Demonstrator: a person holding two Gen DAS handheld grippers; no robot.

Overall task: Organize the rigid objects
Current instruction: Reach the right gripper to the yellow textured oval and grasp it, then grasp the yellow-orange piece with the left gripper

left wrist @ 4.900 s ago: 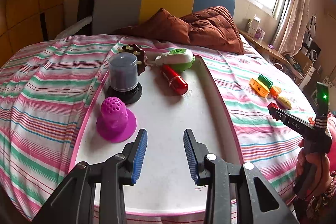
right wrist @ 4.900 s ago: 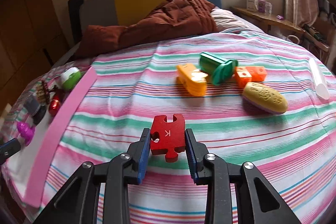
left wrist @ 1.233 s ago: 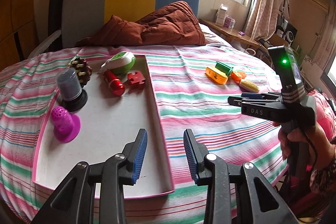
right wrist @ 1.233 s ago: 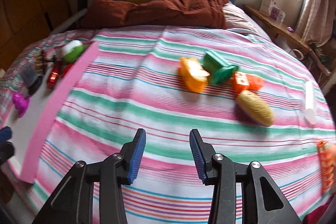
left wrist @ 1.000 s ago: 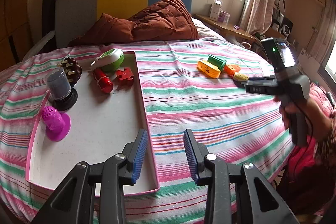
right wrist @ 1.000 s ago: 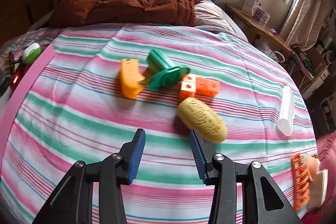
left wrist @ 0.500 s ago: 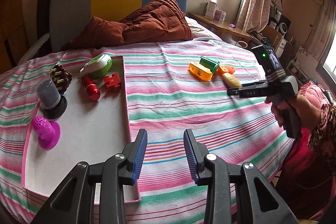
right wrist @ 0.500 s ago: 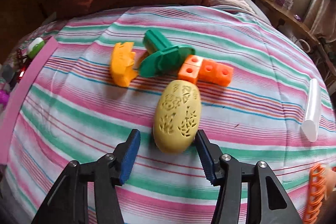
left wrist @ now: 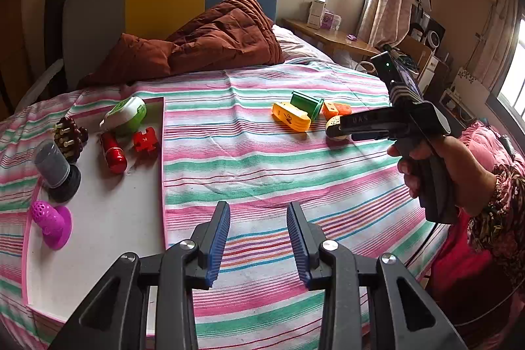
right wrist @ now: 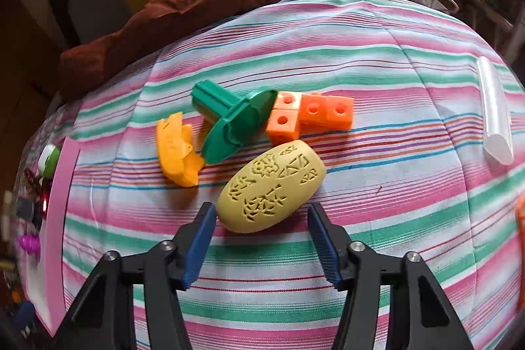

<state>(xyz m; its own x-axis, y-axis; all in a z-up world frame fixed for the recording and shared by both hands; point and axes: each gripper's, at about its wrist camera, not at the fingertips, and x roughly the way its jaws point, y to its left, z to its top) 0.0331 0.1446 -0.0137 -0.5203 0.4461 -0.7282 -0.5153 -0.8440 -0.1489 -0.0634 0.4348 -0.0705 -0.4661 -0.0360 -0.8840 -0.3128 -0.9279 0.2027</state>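
Right tool (right wrist: 262, 220) wide; green stamp (right wrist: 229, 123) crowds yellow oval (right wrist: 272, 186).

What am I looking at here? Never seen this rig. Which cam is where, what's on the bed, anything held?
There is no robot: a person holds a pair of hand-operated tongs in each hand, each with a fisheye camera looking forward along its two fingers.

The left view shows the left tongs over the striped bedspread, empty, fingers apart. To their left lies a white tray already holding sorted items, including a red puzzle piece. At right a hand holds the right tongs.

The right view shows the right tongs. Their jaws have just been opening, and they now straddle the near end of a yellow oval piece without pressing on it. Behind it lie a green stamp-like piece, orange cubes and an orange block.

Nothing is held.
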